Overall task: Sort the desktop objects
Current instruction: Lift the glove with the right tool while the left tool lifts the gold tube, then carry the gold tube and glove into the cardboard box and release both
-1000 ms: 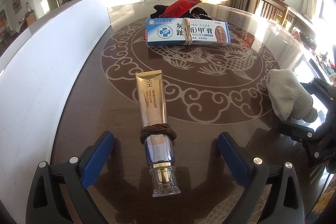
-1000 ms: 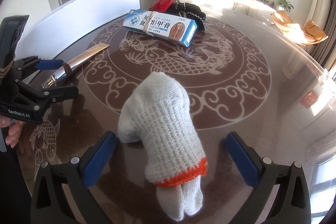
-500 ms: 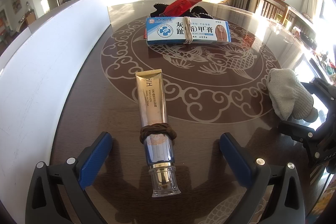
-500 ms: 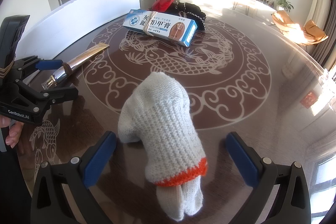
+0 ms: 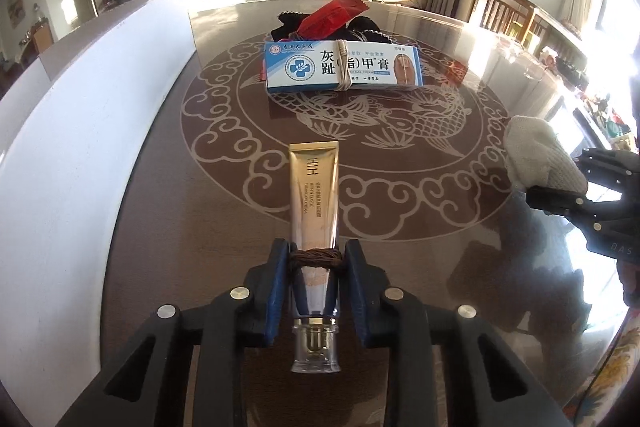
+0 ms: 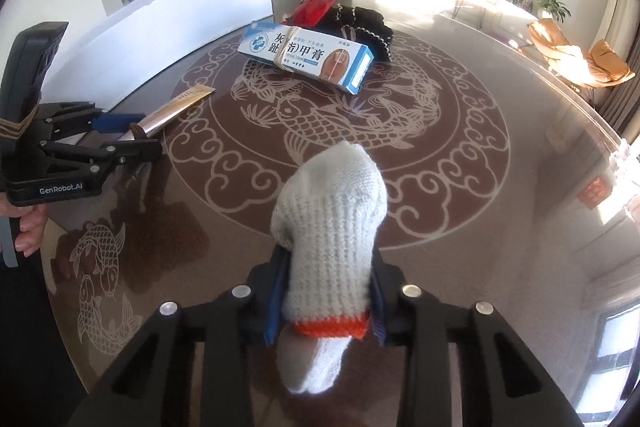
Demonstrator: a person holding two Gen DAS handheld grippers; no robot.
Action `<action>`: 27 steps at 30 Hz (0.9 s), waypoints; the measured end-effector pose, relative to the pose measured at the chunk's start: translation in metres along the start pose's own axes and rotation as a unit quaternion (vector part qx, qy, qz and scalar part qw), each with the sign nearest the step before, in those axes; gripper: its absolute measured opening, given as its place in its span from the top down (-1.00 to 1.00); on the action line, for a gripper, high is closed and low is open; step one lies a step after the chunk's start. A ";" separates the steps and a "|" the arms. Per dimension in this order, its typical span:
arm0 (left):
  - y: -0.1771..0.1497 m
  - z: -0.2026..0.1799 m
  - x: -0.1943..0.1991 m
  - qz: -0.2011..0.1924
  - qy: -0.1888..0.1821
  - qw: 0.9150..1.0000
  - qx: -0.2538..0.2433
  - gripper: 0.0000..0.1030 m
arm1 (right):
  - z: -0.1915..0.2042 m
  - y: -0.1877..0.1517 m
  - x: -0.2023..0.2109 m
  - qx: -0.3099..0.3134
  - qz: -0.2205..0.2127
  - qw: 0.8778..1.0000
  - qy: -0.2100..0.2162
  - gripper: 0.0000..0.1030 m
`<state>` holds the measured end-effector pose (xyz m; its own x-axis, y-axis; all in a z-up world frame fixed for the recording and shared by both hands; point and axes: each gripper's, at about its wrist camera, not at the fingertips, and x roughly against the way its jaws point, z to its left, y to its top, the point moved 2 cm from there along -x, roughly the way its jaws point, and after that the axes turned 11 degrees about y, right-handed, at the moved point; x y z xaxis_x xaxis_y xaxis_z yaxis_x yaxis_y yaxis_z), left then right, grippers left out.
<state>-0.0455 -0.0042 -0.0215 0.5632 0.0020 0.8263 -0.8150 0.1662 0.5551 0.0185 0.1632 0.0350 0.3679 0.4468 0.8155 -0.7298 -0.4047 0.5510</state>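
A gold cream tube point(image 5: 315, 195) with a brown hair tie around it lies on the dark glass table point(image 5: 432, 267), its clear cap toward me. My left gripper point(image 5: 316, 255) is closing, its blue pads pressing the tube at the hair tie. In the right wrist view a white knitted glove point(image 6: 332, 203) with an orange cuff sits between the pads of my right gripper point(image 6: 328, 263), which is shut on it. The left gripper point(image 6: 132, 133) and the tube point(image 6: 176, 109) appear there at the left; the glove point(image 5: 536, 155) shows at the left view's right edge.
A blue-and-white ointment box point(image 5: 342, 69) bound with a rubber band lies at the table's far middle. Behind it are a red packet point(image 5: 334, 17) and a black cloth item point(image 5: 368, 27). A white board point(image 5: 80, 131) stands along the left edge. A hand point(image 6: 30, 231) holds the left gripper.
Both grippers went from wide open to shut: the left closed on the gold tube, the right on the white glove. Neither hand moved noticeably.
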 end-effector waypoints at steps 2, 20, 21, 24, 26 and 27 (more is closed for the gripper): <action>-0.009 0.005 0.008 -0.010 0.001 1.000 0.008 0.46 | 0.004 -0.005 0.014 -0.001 -0.016 1.000 0.001 0.32; -0.025 0.033 0.088 -0.107 0.005 0.990 0.091 0.46 | 0.052 -0.006 0.051 0.012 -0.068 0.997 0.036 0.32; -0.024 0.037 0.094 -0.115 0.005 0.989 0.098 0.46 | 0.057 -0.003 0.051 0.018 -0.070 0.997 0.038 0.31; -0.023 0.051 0.116 -0.139 0.008 0.983 0.118 0.46 | 0.072 0.005 0.048 0.037 -0.072 0.996 0.044 0.32; -0.023 0.062 0.133 -0.156 0.008 0.979 0.131 0.46 | 0.082 0.012 0.048 0.045 -0.074 0.995 0.052 0.32; -0.023 0.067 0.142 -0.164 0.008 0.977 0.137 0.46 | 0.087 0.016 0.047 0.049 -0.076 0.994 0.056 0.32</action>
<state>0.0444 -0.0738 0.0897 0.8002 0.0082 0.5997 -0.5953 -0.1103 0.7959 0.0747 0.1086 0.0977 0.3990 0.5920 0.7002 -0.6092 -0.3996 0.6850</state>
